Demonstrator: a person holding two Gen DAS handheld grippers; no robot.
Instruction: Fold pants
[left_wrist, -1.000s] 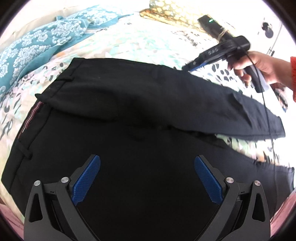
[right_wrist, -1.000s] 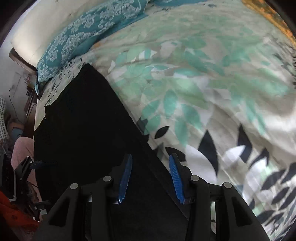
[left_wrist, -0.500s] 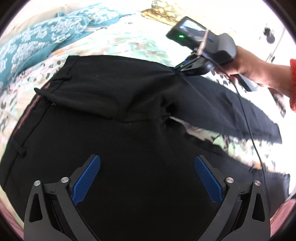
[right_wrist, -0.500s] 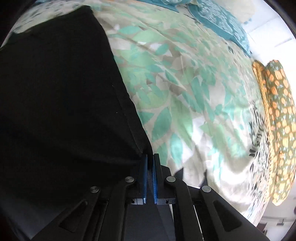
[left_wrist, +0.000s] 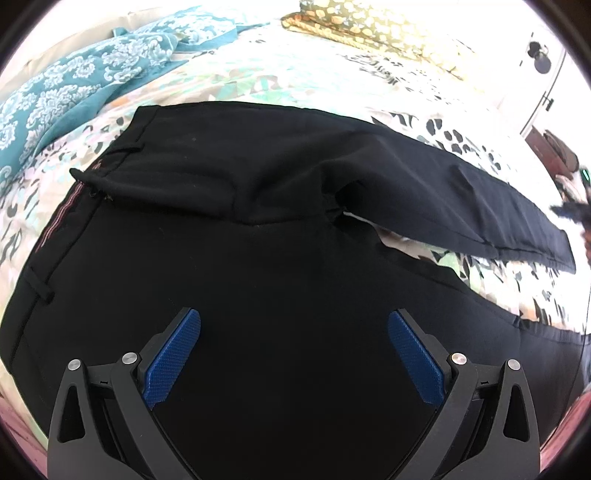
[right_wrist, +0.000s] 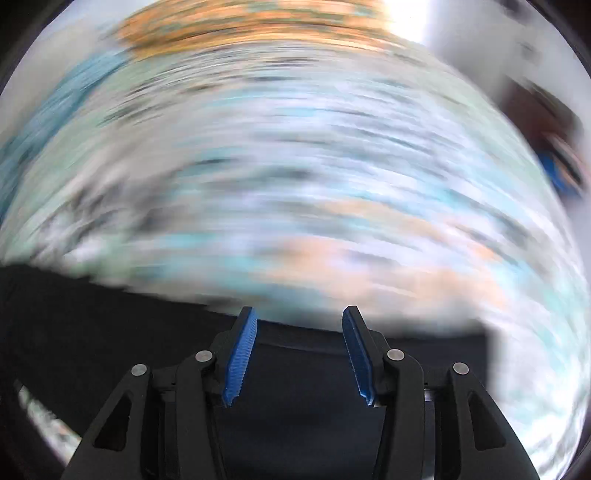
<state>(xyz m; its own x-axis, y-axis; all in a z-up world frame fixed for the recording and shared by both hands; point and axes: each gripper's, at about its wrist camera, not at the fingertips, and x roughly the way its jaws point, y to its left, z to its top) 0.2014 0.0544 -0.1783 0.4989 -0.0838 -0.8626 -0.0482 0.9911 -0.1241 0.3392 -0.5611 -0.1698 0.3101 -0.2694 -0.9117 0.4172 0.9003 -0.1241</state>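
Note:
Black pants (left_wrist: 258, 206) lie spread on the bed, waistband (left_wrist: 55, 229) at the left and both legs running off to the right. A strip of sheet shows between the far leg (left_wrist: 480, 199) and the near leg (left_wrist: 480, 332). My left gripper (left_wrist: 294, 317) hovers open above the seat with nothing between its pads. The right wrist view is smeared by motion. My right gripper (right_wrist: 299, 314) has its jaws opening above the end of a black pant leg (right_wrist: 110, 325), and its pads press on nothing. It shows as a dark blur (left_wrist: 576, 214) at the left wrist view's far right edge.
A leaf-print bedsheet (left_wrist: 258, 77) covers the bed. A teal patterned blanket (left_wrist: 74, 96) lies at the back left and a yellow floral pillow (left_wrist: 369, 29) at the back. A door (left_wrist: 543, 74) stands at the far right.
My right gripper was shut on the pants' far edge near the crotch. It has let go, swung right toward the leg ends and opened. The left gripper has hardly moved.

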